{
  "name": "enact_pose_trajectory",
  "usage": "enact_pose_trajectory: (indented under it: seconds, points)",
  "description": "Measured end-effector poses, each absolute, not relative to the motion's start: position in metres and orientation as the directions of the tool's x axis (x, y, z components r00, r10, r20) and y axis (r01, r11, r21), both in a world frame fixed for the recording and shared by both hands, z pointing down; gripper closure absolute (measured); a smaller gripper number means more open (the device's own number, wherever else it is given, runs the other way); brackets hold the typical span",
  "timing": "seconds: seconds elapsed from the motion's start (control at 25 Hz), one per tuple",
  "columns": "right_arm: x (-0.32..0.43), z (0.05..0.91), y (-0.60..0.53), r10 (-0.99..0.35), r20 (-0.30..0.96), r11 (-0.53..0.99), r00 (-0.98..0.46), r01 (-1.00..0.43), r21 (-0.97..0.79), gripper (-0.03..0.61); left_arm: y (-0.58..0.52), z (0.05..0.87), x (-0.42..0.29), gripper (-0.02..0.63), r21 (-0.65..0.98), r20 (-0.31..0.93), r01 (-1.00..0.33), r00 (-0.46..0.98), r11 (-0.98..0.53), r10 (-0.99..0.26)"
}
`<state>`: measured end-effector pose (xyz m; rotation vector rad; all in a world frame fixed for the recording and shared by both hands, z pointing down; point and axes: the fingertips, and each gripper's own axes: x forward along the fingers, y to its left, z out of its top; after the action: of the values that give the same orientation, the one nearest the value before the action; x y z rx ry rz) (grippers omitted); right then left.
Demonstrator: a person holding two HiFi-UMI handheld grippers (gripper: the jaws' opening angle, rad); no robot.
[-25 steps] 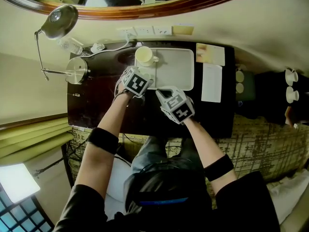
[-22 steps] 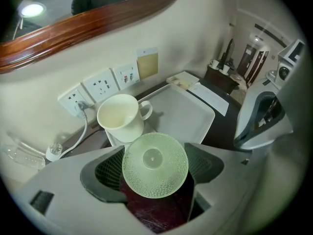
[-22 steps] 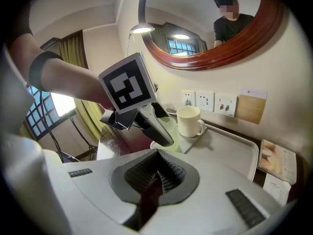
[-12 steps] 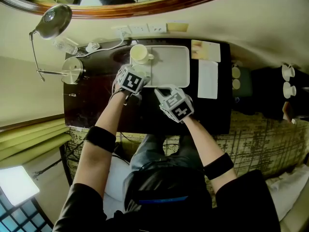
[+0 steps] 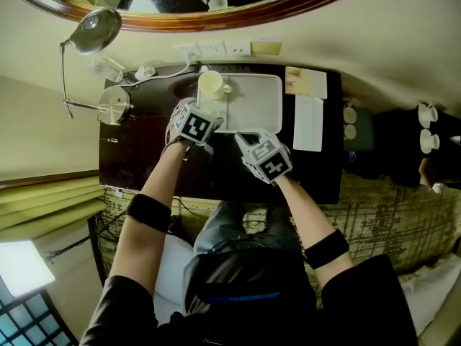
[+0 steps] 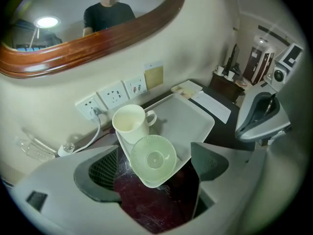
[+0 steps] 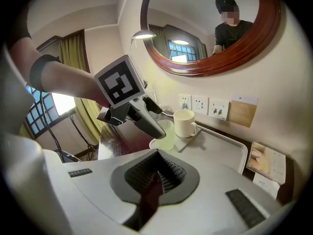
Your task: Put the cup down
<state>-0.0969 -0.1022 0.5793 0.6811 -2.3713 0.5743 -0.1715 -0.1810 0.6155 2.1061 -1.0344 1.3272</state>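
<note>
A pale green glass cup point(image 6: 153, 160) stands upright on the near left corner of the white tray point(image 6: 195, 119), close to a white mug point(image 6: 129, 124). My left gripper point(image 6: 156, 166) hangs over the glass; its jaws have just been opening and now stand wide, and both pads are clear of the rim. In the right gripper view the left gripper point(image 7: 152, 126) hides part of the glass cup point(image 7: 167, 135), with the mug point(image 7: 184, 123) behind it. My right gripper point(image 7: 155, 182) is shut and empty over the desk's near side. In the head view the left gripper point(image 5: 204, 112) covers the glass.
The dark desk point(image 5: 144, 150) carries a lamp point(image 5: 90, 31), a round metal lid point(image 5: 115, 105), a plugged cable point(image 5: 166, 69), a card point(image 5: 306, 81) and a white sheet point(image 5: 311, 122). Wall sockets point(image 5: 212, 49) and a mirror stand behind. More cups point(image 5: 432, 114) stand on a side table to the right.
The left gripper has drawn slightly back from the mug and the tray corner. The right gripper stays where it was.
</note>
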Motion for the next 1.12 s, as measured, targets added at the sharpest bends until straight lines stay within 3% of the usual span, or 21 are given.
enact_pose_trajectory:
  seconds: [0.24,0.44,0.52,0.76,1.12]
  points:
    - [-0.082,0.562,-0.100,-0.329,0.639,0.789,-0.695,-0.575,-0.219,0.577,-0.161,0.579,-0.166,0.155,-0.027,0.869,-0.803,0.275,-0.595,-0.410]
    - [-0.064,0.557,-0.098,-0.346,0.638,0.799,-0.688,-0.572,-0.184,0.577,-0.141,0.548,-0.165,0.338,-0.045,0.821,-0.847,0.271,-0.529,-0.502]
    - [-0.056,0.554,-0.096,-0.350,0.636,0.803,-0.688,-0.570,-0.175,0.578,-0.132,0.535,-0.161,0.377,-0.040,0.790,-0.864,0.280,-0.501,-0.546]
    - [-0.029,0.548,-0.091,-0.373,0.638,0.802,-0.674,-0.579,-0.143,0.578,-0.105,0.510,-0.145,0.614,-0.004,0.709,-0.906,0.296,-0.424,-0.640]
    - [0.017,0.520,-0.078,-0.426,0.616,0.767,-0.663,-0.625,-0.143,0.577,-0.075,0.499,-0.119,0.614,0.029,0.636,-0.929,0.302,-0.369,-0.710]
